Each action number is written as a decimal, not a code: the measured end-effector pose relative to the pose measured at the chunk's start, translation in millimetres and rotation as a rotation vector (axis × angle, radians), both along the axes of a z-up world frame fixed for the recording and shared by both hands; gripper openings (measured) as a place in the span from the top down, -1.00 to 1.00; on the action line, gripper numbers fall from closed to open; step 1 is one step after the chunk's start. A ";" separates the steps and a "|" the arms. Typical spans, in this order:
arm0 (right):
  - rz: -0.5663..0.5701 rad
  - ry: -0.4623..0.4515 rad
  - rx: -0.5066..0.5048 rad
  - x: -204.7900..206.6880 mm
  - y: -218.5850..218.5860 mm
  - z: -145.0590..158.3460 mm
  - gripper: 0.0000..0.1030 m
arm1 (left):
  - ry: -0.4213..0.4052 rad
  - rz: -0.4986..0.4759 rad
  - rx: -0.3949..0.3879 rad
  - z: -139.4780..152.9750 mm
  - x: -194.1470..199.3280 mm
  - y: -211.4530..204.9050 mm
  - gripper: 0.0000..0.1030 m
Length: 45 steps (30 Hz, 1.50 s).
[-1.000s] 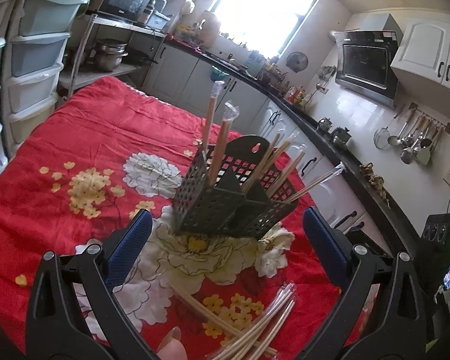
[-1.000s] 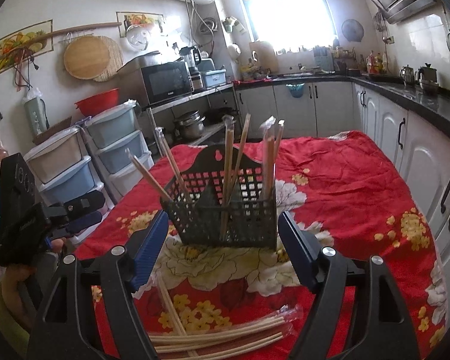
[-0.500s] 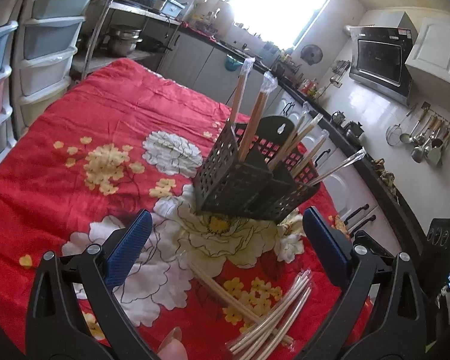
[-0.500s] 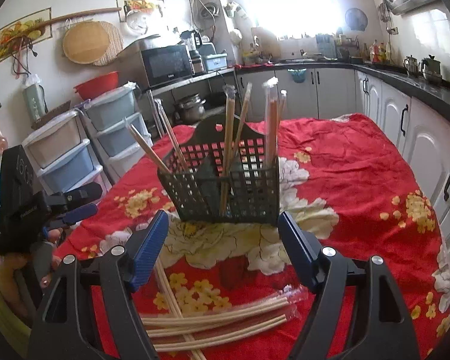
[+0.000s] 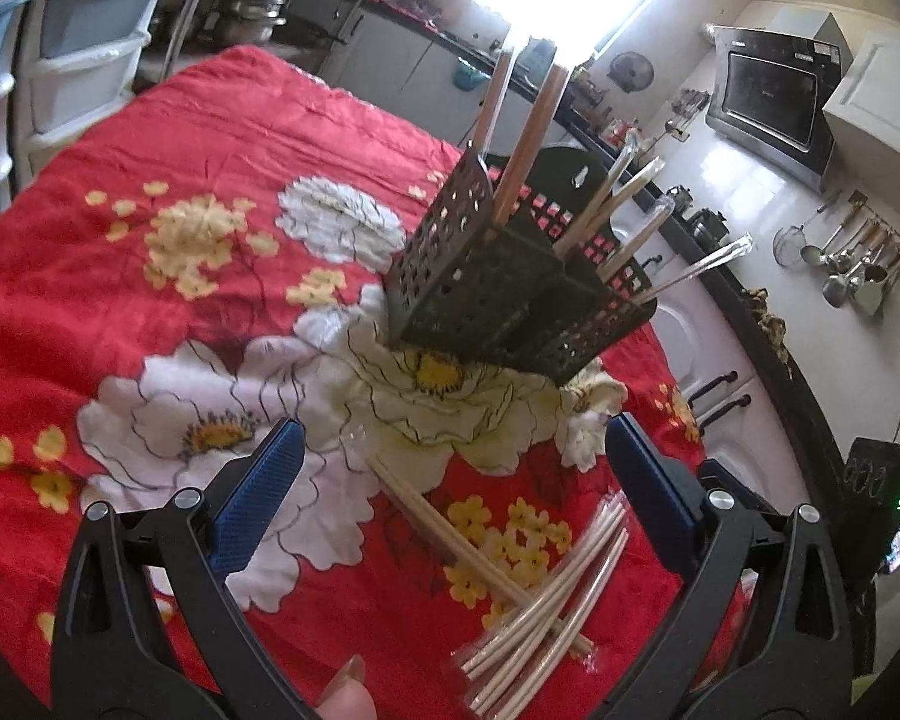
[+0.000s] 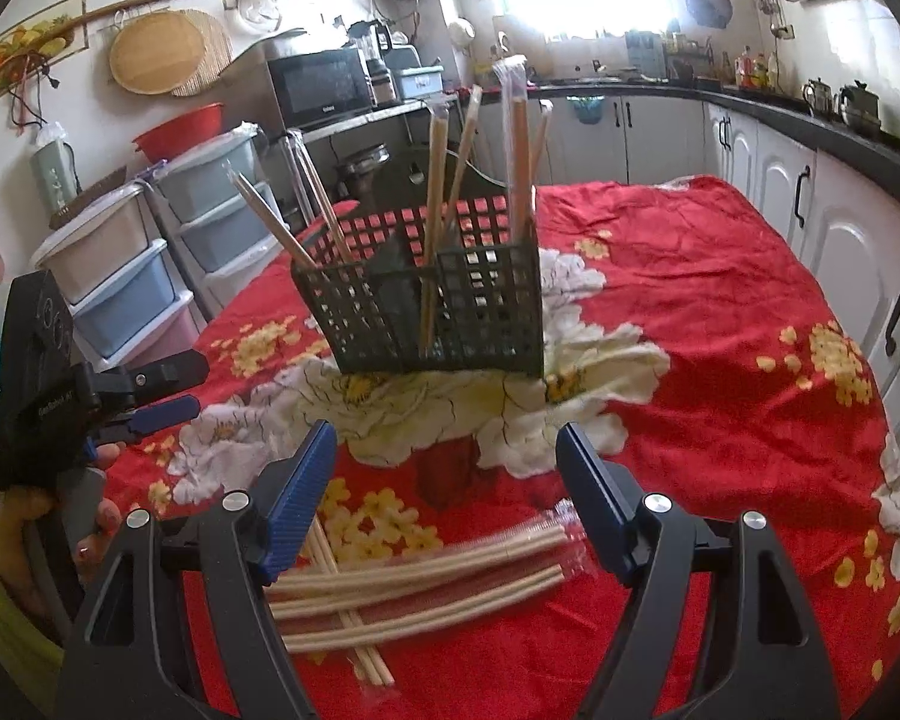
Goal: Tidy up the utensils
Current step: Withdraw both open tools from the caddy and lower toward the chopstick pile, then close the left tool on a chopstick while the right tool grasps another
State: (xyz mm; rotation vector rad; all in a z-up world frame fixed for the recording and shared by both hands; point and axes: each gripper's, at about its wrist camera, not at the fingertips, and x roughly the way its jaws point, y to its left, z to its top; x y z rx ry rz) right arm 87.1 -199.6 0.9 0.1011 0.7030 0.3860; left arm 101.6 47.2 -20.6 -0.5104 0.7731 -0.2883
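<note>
- The wrapped chopsticks (image 6: 420, 576) are lying flat on the red floral cloth (image 6: 720, 324), just in front of the black mesh holder (image 6: 432, 306); in the right wrist view their long axes are running left to right, with one darker pair (image 5: 444, 528) crossing beneath them at an angle.
- More sleeved chopsticks (image 6: 435, 180) are standing in the holder, pointing upward and leaning outward.
- The left gripper (image 5: 450, 480) is hovering spread wide, gripping nothing; the right gripper (image 6: 447, 492) is likewise gaping over the loose bundle.
- Writing on the left gripper's body is showing but staying too blurred to read.
</note>
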 end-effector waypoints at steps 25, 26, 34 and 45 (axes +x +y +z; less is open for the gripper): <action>-0.136 0.315 0.111 33.2 -41.1 -63.5 -0.20 | 0.181 -0.059 -0.090 -58.6 15.4 -2.9 0.04; -0.139 0.330 0.130 35.8 -42.9 -65.4 -0.20 | 0.181 -0.059 -0.091 -59.1 16.6 -3.0 0.05; -0.184 0.387 0.220 53.8 -52.8 -73.9 0.13 | 0.187 -0.036 -0.117 -65.1 28.5 0.3 0.26; -0.185 0.388 0.246 58.6 -57.2 -75.6 0.83 | 0.195 -0.016 -0.104 -71.6 39.7 3.7 0.56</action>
